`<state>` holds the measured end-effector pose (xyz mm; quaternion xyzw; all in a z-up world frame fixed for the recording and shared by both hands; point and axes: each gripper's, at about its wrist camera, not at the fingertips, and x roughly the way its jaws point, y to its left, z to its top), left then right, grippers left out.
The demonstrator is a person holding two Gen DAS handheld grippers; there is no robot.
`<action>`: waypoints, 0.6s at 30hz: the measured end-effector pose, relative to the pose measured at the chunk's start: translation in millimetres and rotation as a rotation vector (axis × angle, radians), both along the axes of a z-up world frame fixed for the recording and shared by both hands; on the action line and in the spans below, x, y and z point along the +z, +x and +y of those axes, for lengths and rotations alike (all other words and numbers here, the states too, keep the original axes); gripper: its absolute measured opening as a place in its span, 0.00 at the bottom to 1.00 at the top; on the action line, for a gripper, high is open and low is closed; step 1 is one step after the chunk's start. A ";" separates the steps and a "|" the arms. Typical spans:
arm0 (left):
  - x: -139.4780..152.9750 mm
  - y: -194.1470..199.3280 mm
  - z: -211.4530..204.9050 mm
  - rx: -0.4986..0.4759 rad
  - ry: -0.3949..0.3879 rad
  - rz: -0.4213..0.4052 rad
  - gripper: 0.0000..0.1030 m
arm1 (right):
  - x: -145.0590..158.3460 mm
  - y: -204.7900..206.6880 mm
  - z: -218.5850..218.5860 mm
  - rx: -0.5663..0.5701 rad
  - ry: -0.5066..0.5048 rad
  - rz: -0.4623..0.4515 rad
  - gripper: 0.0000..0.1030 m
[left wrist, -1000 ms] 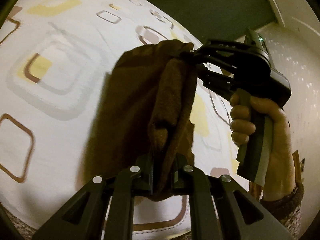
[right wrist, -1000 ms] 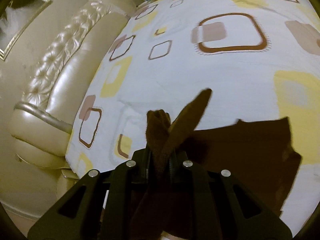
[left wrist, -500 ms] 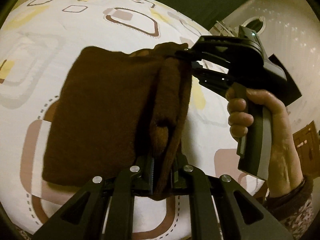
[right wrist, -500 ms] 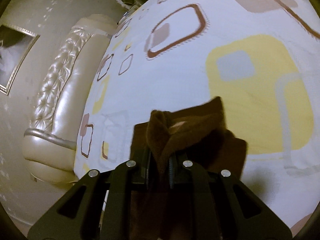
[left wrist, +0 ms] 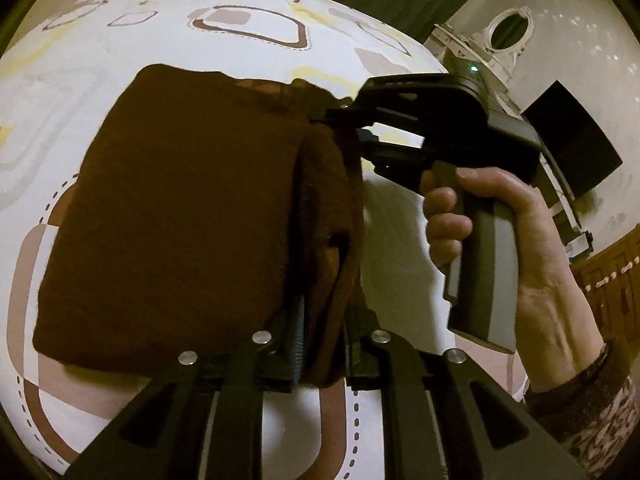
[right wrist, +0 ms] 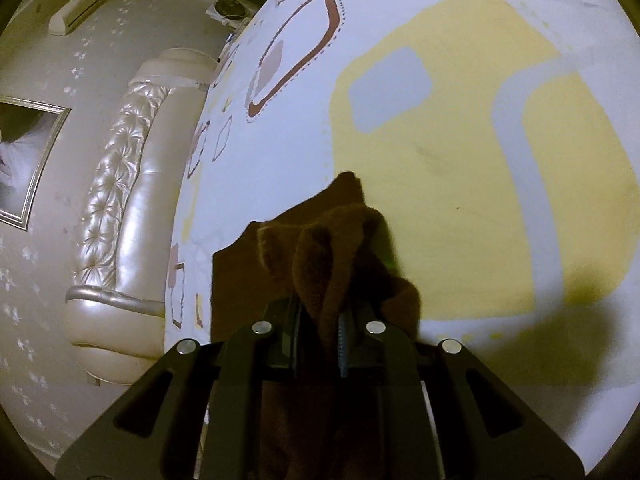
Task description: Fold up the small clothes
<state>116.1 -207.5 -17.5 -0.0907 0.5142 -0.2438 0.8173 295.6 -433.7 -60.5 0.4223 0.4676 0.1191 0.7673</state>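
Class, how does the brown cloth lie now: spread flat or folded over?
Folded over. The brown cloth lies doubled on the bedsheet, its bunched edge pinched in both the left gripper and right gripper jaws.

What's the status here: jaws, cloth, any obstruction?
Left gripper and right gripper both shut on brown cloth. Cloth doubled over above bedsheet. Nothing in the way.

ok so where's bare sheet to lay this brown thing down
Bare bedsheet lies ahead of the right gripper, right of the headboard. Crowded between the left gripper and right gripper, where the brown cloth hangs.
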 end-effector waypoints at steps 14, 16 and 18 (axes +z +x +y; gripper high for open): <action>-11.3 -14.9 -26.1 -0.123 0.017 -0.034 0.26 | -5.3 -37.6 -32.3 -0.107 0.072 -0.058 0.51; -15.4 -14.5 -29.3 -0.146 0.005 -0.012 0.26 | -3.1 -53.0 -34.9 -0.114 0.054 -0.067 0.53; -17.9 -17.3 -29.6 -0.164 -0.003 -0.009 0.26 | -2.3 -66.5 -37.4 -0.118 0.060 -0.078 0.56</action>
